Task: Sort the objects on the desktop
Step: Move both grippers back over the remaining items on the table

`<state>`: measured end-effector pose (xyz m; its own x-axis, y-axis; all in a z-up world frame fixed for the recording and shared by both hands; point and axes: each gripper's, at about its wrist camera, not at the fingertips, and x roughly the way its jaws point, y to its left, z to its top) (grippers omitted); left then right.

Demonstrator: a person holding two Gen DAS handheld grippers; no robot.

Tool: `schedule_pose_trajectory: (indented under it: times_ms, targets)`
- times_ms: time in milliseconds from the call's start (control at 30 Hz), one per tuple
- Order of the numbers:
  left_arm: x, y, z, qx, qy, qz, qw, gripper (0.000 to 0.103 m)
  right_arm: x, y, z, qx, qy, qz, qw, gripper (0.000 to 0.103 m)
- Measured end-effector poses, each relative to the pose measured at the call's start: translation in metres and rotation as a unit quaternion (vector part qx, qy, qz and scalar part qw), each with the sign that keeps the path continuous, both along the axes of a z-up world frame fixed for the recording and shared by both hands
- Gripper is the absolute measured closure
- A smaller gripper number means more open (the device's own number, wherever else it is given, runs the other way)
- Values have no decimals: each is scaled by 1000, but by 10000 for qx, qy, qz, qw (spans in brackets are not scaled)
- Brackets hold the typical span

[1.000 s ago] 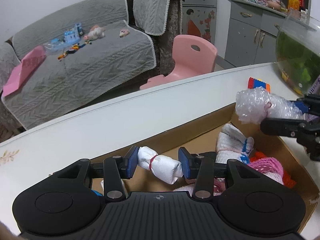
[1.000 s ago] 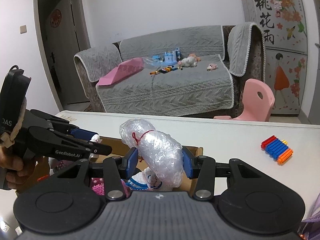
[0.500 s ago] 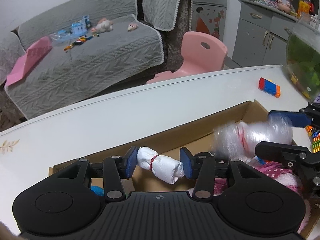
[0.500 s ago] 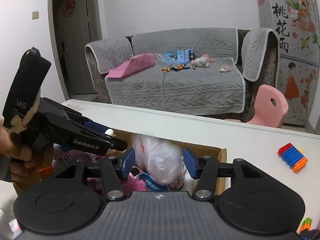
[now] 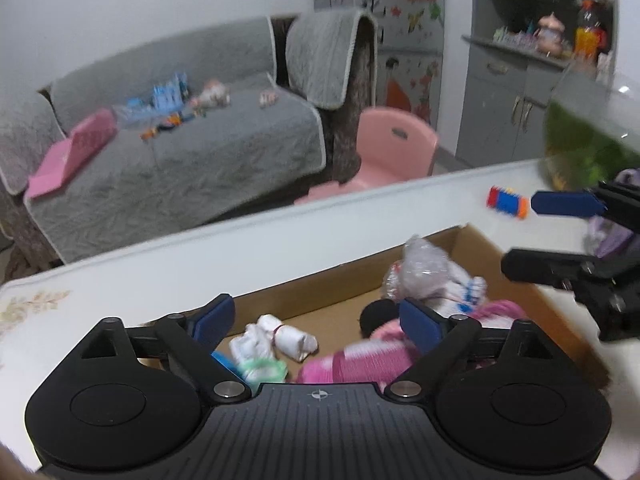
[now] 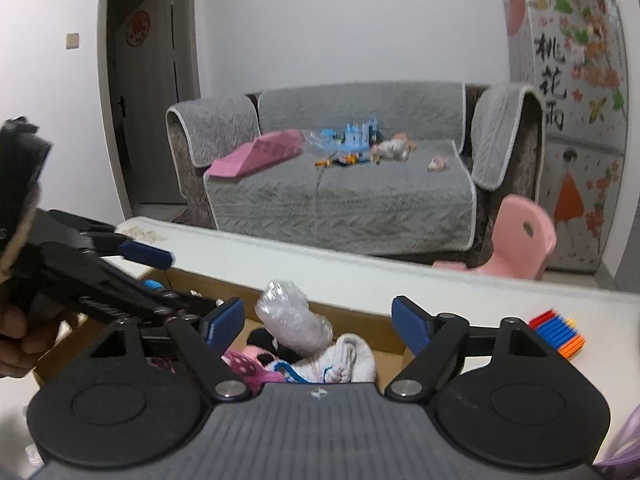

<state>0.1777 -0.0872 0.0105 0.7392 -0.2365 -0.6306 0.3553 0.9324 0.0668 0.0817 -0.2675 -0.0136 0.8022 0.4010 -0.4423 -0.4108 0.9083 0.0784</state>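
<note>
The white rolled bundle [image 5: 280, 338] and bubble-wrap bundle [image 6: 294, 320] lie loose in the cardboard box [image 5: 304, 300], the latter perched atop the pile. Both hand-held grippers, left [image 5: 316, 322] and right [image 6: 318, 320], have just been spreading and pinch nothing. Withdrawing carelessly could snag the pile or tip the perched bundle over the box wall onto the counter [image 5: 240, 248].

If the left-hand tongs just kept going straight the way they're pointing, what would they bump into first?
Probably the small white cloth roll lying in the cardboard box. The left tongs have just been opening and stand wide, angled down into the box, with the roll loose between them. Depth is hard to judge.
</note>
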Motion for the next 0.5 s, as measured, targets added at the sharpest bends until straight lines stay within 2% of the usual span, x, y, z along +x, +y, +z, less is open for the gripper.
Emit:
schedule_pose_trajectory:
  times_ms: [67, 100, 167, 300, 367, 433, 500]
  targets:
    - [-31, 13, 13, -43, -212, 34, 9998, 3, -14, 0, 12, -55, -210, 25, 9998, 15]
    - [-44, 19, 17, -104, -295, 67, 9995, 0, -22, 0, 17, -69, -304, 47, 9995, 9]
    - [-79, 37, 22, -221, -330, 74, 9992, 0, -43, -2, 23, -69, -458, 27, 9989, 2]
    - [-145, 64, 15, -282, -457, 87, 9985, 0, -97, -7, 24, 21, -540, 50, 9985, 1]
    - [-171, 73, 3, -154, -491, 84, 9986, 0, -124, -7, 18, 29, -517, 54, 9986, 1]
    - [-186, 81, -10, 7, -431, 105, 9990, 0, -150, 1, 8, 98, -407, 124, 9990, 1]
    - [-195, 94, -21, -24, -307, 95, 9995, 0, -173, 14, -8, 61, -275, 191, 9994, 1]
